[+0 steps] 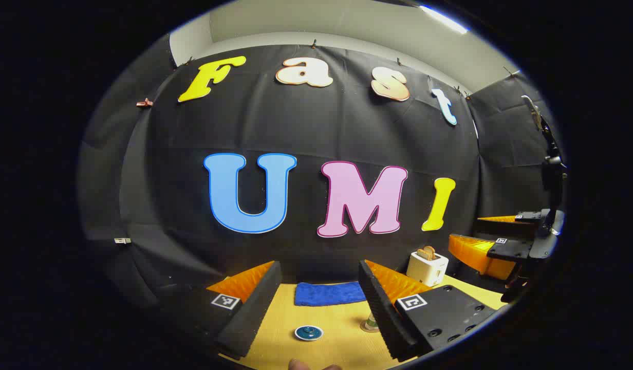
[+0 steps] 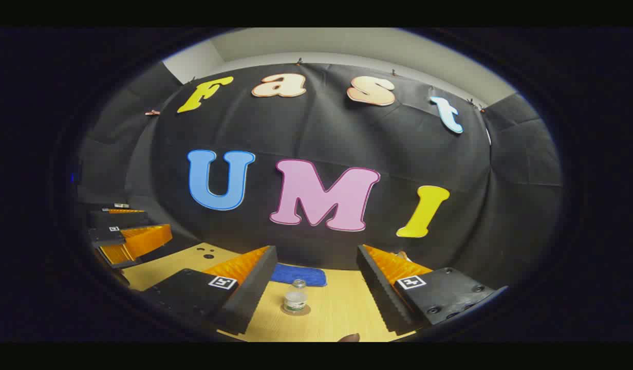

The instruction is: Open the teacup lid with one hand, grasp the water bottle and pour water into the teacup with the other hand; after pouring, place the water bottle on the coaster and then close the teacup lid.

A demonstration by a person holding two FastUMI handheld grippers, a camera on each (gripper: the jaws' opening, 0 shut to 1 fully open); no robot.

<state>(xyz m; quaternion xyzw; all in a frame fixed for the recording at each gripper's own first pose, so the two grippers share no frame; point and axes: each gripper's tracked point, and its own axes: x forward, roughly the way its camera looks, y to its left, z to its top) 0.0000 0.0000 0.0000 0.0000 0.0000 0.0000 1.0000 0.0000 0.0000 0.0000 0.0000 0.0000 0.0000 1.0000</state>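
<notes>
The teacup [image 1: 309,333] is a small round cup under a blue lid, standing on the wooden table [image 1: 342,349] between my left gripper's fingers. My left gripper [image 1: 319,272] hangs open above it, holding nothing. The water bottle [image 2: 296,297], clear with a pale cap, stands upright on a round coaster [image 2: 296,310] ahead of my right gripper [image 2: 316,257], which is open and empty. In the left gripper view the bottle [image 1: 370,322] is partly hidden behind my right-hand finger. The right gripper [image 1: 473,236] also appears far right there, and the left gripper [image 2: 147,226] far left in the right gripper view.
A blue cloth [image 1: 329,294] lies folded at the back of the table by the wall; it is the same blue cloth [image 2: 298,275] behind the bottle. A white toaster [image 1: 427,267] with bread in it stands at the back right. Small dark marks [image 2: 206,252] dot the table's left part.
</notes>
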